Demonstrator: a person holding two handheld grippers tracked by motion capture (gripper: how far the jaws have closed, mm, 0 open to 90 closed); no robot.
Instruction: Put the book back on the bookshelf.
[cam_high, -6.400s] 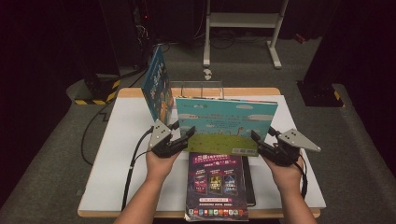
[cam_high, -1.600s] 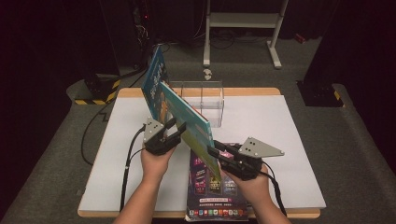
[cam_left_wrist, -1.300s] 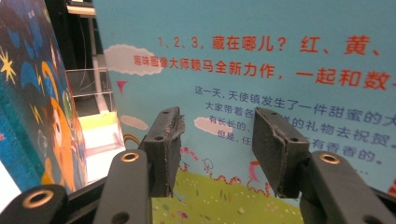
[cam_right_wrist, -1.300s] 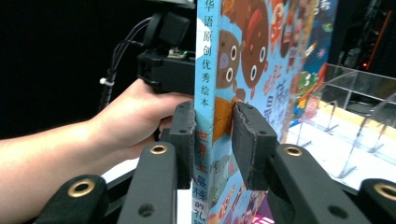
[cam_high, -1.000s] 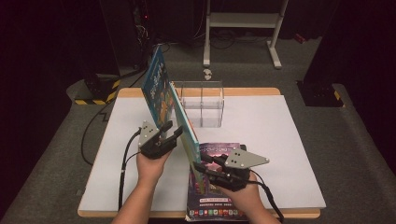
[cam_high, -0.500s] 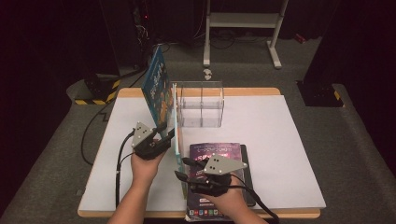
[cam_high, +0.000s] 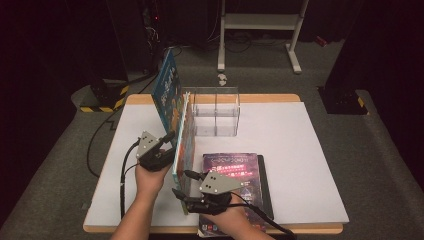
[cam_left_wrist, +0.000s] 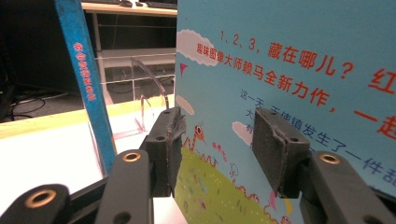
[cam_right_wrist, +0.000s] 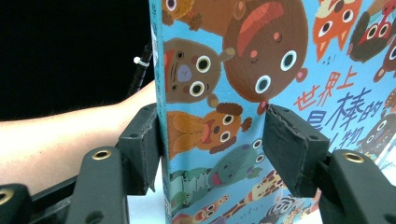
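- High view: a picture book (cam_high: 184, 136) stands upright on its lower edge on the white counter (cam_high: 300, 150), at about 9 o'clock from the centre of the counter. It leans beside a second upright book with a blue cover (cam_high: 165, 92), which is at its 11 o'clock. A clear plastic organizer (cam_high: 216, 112) is just at 1 o'clock of the picture book. A dark purple book (cam_high: 235, 185) lies flat at its 4 o'clock
- The left gripper (cam_high: 162, 150) is at the 9 o'clock side of the picture book, touching its cover. The right gripper (cam_high: 187, 187) is at the near lower corner of the same book, at 6 o'clock
- Left gripper view: the picture book (cam_left_wrist: 289, 93) stands between the two black jaws, which are apart; the left pad lies against its edge, the right pad is in front of the cover and I cannot tell if it presses. The blue spine of the second book (cam_left_wrist: 86, 79) rises at 10 o'clock
- Right gripper view: the cover with animal faces (cam_right_wrist: 233, 93) is between the jaws. These jaws have just been opening; the right pad stands free from the cover, so nothing is clamped. A forearm (cam_right_wrist: 60, 135) is at 9 o'clock
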